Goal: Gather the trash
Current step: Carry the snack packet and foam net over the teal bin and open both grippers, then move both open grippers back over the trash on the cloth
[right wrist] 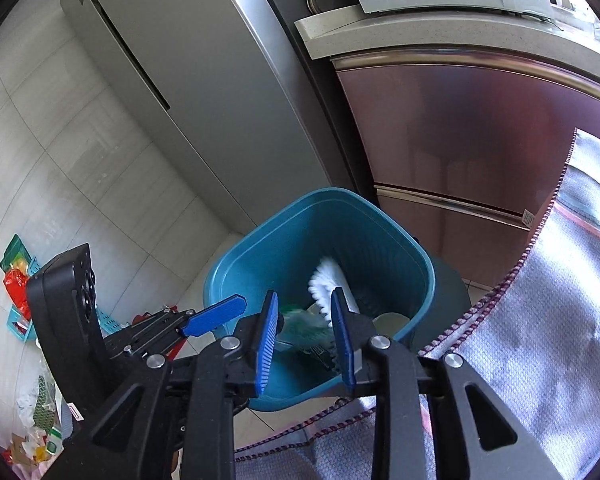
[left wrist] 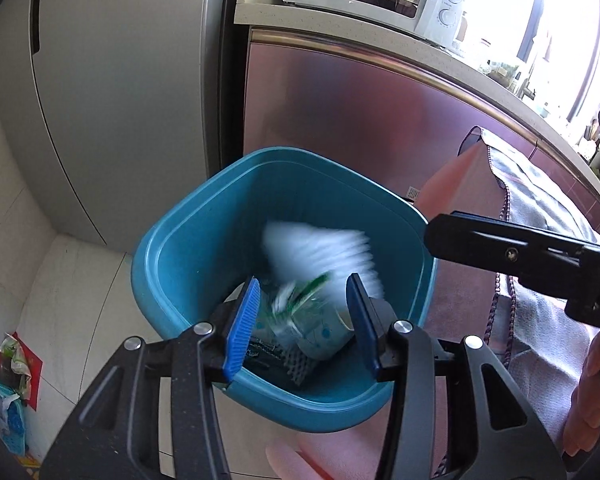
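**Bin takes the trash**

The blue bin [left wrist: 168,264] holds a white ribbed cup [left wrist: 320,252], blurred, plus a paper cup [left wrist: 324,336] and wrappers. The left gripper [left wrist: 304,320] and right gripper [right wrist: 305,338] both gape wide, empty, above it.

Smooth teal plastic bin [left wrist: 188,248], slightly glossy; a paper cup [left wrist: 320,334] inside. Brushed-metal fridge [right wrist: 204,80], glossy pink cabinet door [left wrist: 340,120], woven grey cloth [right wrist: 560,320], ribbed blue fingers [left wrist: 242,326].
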### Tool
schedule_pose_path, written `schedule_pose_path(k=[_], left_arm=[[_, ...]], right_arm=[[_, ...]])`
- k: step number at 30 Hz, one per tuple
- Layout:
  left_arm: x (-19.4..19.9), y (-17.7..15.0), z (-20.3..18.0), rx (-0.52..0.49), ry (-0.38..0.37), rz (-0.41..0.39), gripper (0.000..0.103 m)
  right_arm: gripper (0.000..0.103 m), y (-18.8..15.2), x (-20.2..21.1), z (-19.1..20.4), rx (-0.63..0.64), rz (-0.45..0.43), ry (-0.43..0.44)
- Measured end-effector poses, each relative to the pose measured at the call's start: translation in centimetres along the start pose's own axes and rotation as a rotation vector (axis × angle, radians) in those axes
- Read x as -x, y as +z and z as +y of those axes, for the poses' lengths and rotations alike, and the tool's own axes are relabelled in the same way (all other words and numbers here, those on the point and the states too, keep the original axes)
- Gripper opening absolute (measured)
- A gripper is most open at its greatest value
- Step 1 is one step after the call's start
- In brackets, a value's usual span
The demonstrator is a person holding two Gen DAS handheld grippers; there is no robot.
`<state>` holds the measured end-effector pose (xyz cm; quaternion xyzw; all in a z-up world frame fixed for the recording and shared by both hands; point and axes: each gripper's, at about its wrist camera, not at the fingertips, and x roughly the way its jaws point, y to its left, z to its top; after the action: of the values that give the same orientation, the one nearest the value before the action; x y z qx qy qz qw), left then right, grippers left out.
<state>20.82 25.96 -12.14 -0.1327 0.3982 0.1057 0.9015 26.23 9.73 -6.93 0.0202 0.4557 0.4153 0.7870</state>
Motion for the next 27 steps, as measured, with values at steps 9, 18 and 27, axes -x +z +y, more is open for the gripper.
schedule_pose_path(k=[9,18,27], left_arm=[[1.8,0.1,-0.3,0.003,-0.023,-0.035,0.044],[8.0,0.1,-3.2,-0.049,-0.095,-0.16,0.044],[12.8,-1.0,-8.5,-0.161,-0.192,-0.23,0.047]], right_arm=[[0.026,-0.7,2.5,-0.5,-0.005,-0.032,0.006],[0.027,-3.0,8.5,-0.7,0.003,-0.113,0.007],[0.031,-6.0,15.7,-1.4,-0.002,-0.22,-0.019]])
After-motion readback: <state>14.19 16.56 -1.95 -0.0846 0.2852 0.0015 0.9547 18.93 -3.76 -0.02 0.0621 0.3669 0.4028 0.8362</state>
